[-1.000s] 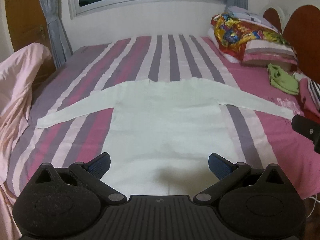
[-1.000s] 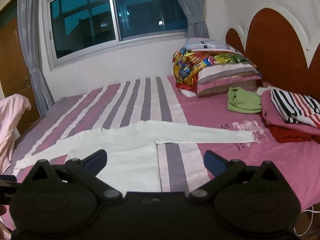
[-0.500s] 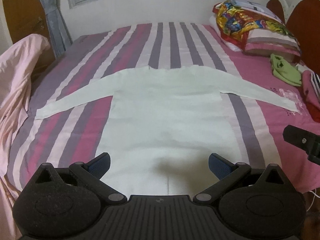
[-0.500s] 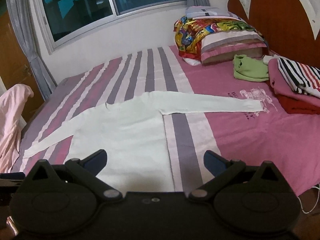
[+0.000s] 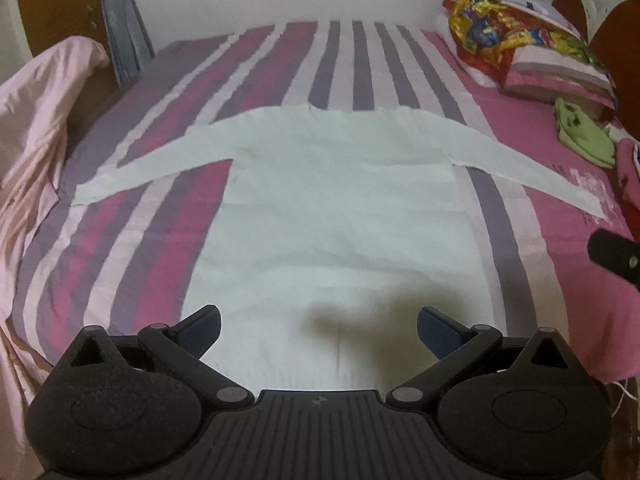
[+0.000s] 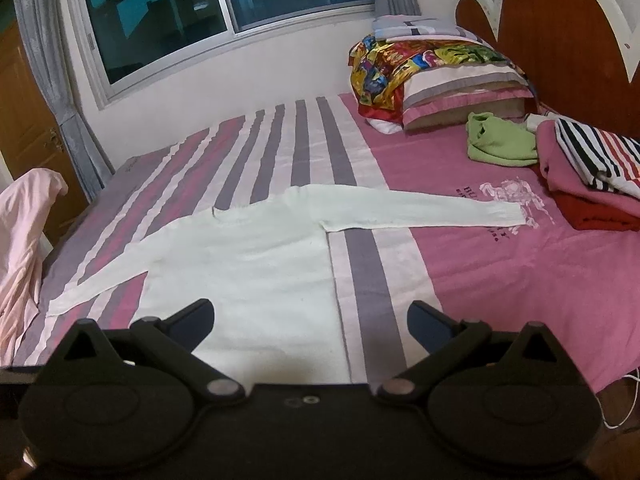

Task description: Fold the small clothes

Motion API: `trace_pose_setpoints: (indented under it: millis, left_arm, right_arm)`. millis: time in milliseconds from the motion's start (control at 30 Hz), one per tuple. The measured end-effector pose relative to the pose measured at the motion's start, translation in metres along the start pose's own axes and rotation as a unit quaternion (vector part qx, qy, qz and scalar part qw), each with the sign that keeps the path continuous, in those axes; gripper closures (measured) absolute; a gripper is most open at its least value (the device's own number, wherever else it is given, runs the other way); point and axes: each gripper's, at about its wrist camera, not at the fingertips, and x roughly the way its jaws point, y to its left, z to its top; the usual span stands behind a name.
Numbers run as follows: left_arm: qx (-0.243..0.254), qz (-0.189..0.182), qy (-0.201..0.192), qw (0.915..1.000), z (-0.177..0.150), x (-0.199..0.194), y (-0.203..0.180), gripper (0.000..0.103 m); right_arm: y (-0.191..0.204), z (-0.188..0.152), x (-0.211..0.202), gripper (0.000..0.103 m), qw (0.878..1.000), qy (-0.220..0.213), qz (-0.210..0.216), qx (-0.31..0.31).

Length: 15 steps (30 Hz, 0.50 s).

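Note:
A white long-sleeved top (image 5: pixel 336 208) lies flat on the striped bed (image 5: pixel 132 240), sleeves spread to both sides, hem nearest me. It also shows in the right wrist view (image 6: pixel 248 264). My left gripper (image 5: pixel 318 326) is open and empty, above the hem at its middle. My right gripper (image 6: pixel 310 318) is open and empty, above the top's right lower edge. Part of the right gripper's body shows at the right edge of the left wrist view (image 5: pixel 616 256).
A pink sheet (image 5: pixel 36 128) hangs at the bed's left. Pillows with a colourful cloth (image 6: pixel 432 72), a green garment (image 6: pixel 500 142) and a stack of folded clothes (image 6: pixel 592 172) lie at the right by the headboard (image 6: pixel 568 40). A window (image 6: pixel 224 4) is behind.
Both grippers have moved forward and tilted down over the bed, closer to the white top. Both stay open. The top has not moved.

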Motion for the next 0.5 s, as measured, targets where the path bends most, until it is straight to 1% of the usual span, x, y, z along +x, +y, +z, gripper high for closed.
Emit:
trace_pose_setpoints:
  millis: [233, 500]
  left_arm:
    - [0.023, -0.005, -0.003, 0.9997, -0.0019, -0.0025, -0.0082, 0.0]
    - [0.021, 0.012, -0.003, 0.9997, -0.0048, 0.0, -0.0036, 0.0]
  right_arm:
    - [-0.0006, 0.0013, -0.0008, 0.0, 1.0, -0.005, -0.004, -0.001]
    - [0.0042, 0.0002, 0.001, 0.0, 1.0, 0.004, -0.007, -0.012]
